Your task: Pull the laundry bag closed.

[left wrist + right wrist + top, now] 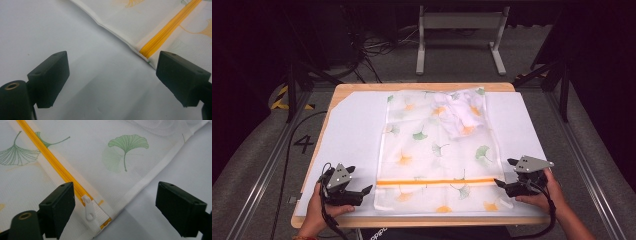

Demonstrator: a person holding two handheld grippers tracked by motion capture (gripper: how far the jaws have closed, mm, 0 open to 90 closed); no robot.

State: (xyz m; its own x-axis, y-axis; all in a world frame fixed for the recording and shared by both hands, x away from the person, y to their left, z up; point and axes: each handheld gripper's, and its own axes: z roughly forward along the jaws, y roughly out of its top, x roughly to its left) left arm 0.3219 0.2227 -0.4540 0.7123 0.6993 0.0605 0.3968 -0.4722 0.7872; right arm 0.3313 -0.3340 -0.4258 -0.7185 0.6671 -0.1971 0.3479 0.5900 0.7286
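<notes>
A sheer white mesh bag printed with green and orange ginkgo leaves lies flat on the white sheet. An orange zipper crosses it near the front edge. Something white and crumpled sits inside at the far right. My left gripper rests open just left of the bag; in the left gripper view the zipper's end lies just ahead of the right jaw. My right gripper is open at the bag's right edge, where the white zipper pull lies between the jaws of my right gripper.
The sheet covers a wooden table whose edge shows at the back and front. Beyond it stand a grey metal frame and floor cables. Rails run along both sides, and a "4" marks the floor on the left.
</notes>
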